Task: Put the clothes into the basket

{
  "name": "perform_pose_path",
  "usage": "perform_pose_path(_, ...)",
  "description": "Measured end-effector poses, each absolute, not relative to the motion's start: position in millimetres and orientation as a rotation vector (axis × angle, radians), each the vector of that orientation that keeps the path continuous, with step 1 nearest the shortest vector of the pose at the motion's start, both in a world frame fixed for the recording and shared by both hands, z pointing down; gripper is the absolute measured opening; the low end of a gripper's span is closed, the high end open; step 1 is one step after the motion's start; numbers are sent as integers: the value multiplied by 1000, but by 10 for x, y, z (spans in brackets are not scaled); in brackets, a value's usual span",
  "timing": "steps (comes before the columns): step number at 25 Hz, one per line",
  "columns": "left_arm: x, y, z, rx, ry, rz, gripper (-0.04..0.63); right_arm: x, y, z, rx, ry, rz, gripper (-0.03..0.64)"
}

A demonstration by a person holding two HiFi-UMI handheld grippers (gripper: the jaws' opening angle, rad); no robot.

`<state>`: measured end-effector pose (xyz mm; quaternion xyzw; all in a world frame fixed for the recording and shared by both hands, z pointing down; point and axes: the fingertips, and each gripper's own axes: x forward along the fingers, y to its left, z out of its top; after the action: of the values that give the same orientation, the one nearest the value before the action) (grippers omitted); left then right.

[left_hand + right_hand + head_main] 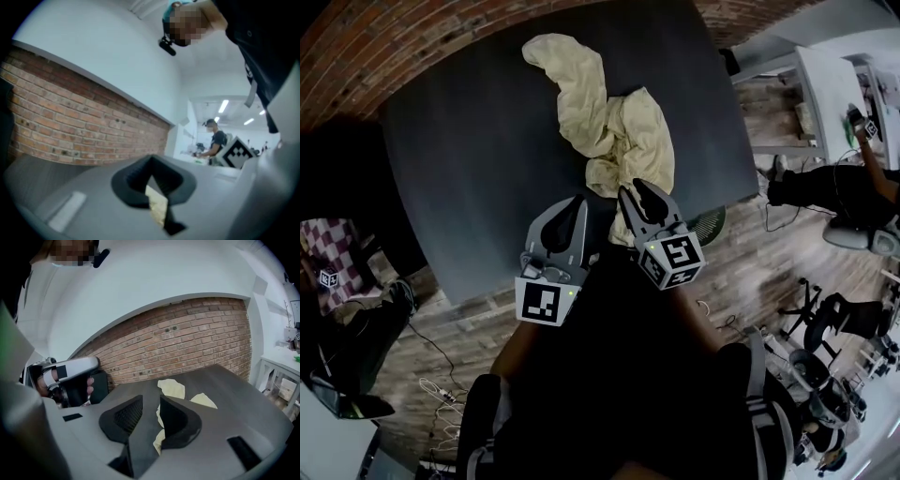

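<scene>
Approach: your right gripper (pixel 641 194), slightly parted, faces the cream garment (pixel 614 127); left gripper (pixel 571 212) closed, empty. Next, pinch cloth.

Dark grey matte worktop (pixel 469 141), far edge close to a red brick wall (pixel 70 126). Plain white wall (pixel 164 277) above the brick. Floor (pixel 750 272) is worn grey-brown wood plank, visible along the worktop's near and right edges. Loose white cables (pixel 441 389) lie on the floor off the near-left corner. Beyond the right edge there is a white desk (pixel 830 94), and further out black office chairs (pixel 825 314) on star bases. Past the end of the brick the room opens into a bright white area with strip ceiling lights (pixel 223 105) on. Light on the worktop is even and soft.
</scene>
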<state>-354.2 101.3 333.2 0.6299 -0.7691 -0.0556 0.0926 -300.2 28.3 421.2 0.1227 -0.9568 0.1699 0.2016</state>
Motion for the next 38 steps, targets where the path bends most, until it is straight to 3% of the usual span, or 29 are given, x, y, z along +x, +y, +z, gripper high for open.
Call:
perform_pose_path(15, -3819, 327, 3716, 1794, -2224, -132, 3, -3236, -280, 4757, 342, -2551, 572, 120)
perform_pose_path(23, -3970, 152, 3900, 1750, -2204, -125, 3, -3309, -364, 5189, 324, -2417, 590, 253)
perform_pose_path(30, -4085, 68, 4063, 1731, -2180, -117, 3, -3352, -551, 5496, 423, -2346, 577, 313)
perform_pose_path(38, -4149, 0, 4223, 1722, -2139, -92, 3, -3276, -661, 5826, 482, -2250, 588, 336)
